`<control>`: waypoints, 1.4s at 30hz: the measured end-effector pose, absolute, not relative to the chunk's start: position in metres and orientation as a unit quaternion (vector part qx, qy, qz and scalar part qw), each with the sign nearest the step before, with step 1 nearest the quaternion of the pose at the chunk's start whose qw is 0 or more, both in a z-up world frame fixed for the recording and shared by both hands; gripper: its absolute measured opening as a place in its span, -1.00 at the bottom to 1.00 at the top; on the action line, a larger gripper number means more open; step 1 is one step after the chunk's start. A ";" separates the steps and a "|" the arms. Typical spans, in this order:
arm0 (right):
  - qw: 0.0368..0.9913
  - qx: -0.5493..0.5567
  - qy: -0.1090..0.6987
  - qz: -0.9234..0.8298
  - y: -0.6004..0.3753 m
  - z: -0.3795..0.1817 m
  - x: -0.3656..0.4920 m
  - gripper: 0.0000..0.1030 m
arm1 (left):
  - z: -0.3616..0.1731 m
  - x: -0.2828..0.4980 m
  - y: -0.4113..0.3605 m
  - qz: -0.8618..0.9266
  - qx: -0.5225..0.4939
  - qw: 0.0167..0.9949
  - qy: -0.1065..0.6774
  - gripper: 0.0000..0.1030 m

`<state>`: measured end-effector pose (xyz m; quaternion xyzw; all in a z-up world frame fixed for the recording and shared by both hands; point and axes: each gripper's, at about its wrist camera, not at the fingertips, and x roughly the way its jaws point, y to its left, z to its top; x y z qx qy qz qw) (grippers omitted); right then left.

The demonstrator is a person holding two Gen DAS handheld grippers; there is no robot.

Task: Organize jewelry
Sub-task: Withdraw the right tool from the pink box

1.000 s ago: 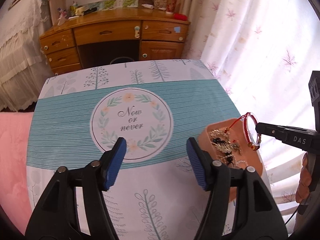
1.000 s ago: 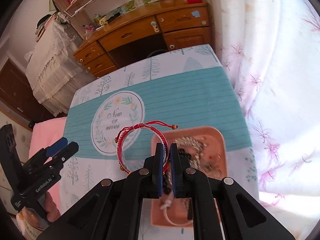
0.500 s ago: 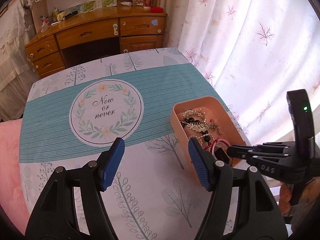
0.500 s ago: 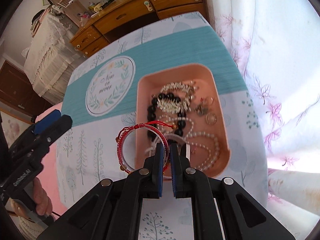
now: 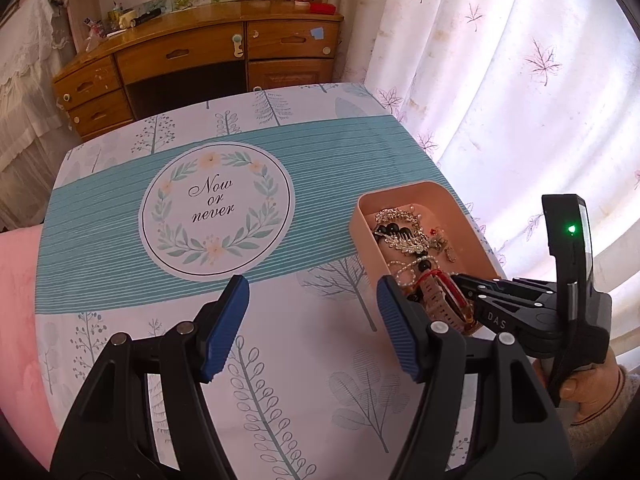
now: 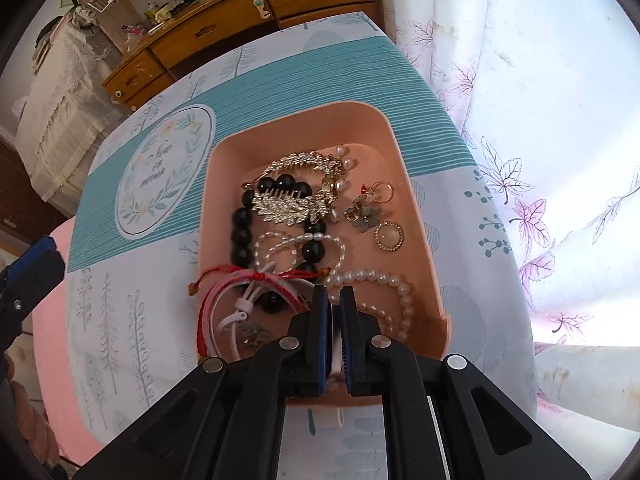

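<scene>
The right hand-held gripper (image 6: 335, 300), clamped on the red string bracelet (image 6: 256, 280), only has to drop it into the full pink plastic tray (image 6: 416, 216), while the left hand-held gripper (image 5: 312, 316) is wide apart.

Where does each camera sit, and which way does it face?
Left wrist: on the left gripper, jaws open, angled down across the tablecloth; the right gripper and hand show.
Right wrist: on the right gripper, steeply down into the pink tray; shut on the red string bracelet; the left gripper's tip shows.
Shared: tray, bracelet, tablecloth, wooden desk.
</scene>
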<state>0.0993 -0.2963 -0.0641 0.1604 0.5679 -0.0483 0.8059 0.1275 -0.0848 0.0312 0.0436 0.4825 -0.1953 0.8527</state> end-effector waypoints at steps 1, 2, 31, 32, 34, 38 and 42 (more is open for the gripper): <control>0.806 0.160 0.567 -0.050 -0.296 -0.067 0.101 -0.88 | 0.030 0.128 -0.085 -0.195 0.043 0.852 0.483 0.24; 0.809 0.163 0.563 -0.053 -0.297 -0.069 0.103 -0.88 | 0.029 0.129 -0.085 -0.196 0.043 0.852 0.484 0.24; 0.844 0.164 0.511 -0.021 -0.275 -0.033 0.075 -0.87 | 0.013 0.108 -0.078 -0.185 0.020 0.847 0.498 0.24; 0.844 0.163 0.510 -0.017 -0.272 -0.032 0.070 -0.87 | 0.011 0.105 -0.076 -0.182 0.014 0.847 0.499 0.24; 0.845 0.161 0.511 -0.007 -0.265 -0.030 0.059 -0.87 | 0.008 0.097 -0.072 -0.171 0.009 0.847 0.503 0.24; 0.844 0.158 0.513 0.014 -0.251 -0.025 0.038 -0.72 | 0.000 0.079 -0.062 -0.136 0.003 0.847 0.514 0.24; 0.846 0.153 0.510 0.028 -0.240 -0.019 0.019 -0.47 | -0.001 0.056 -0.049 -0.110 -0.004 0.850 0.515 0.24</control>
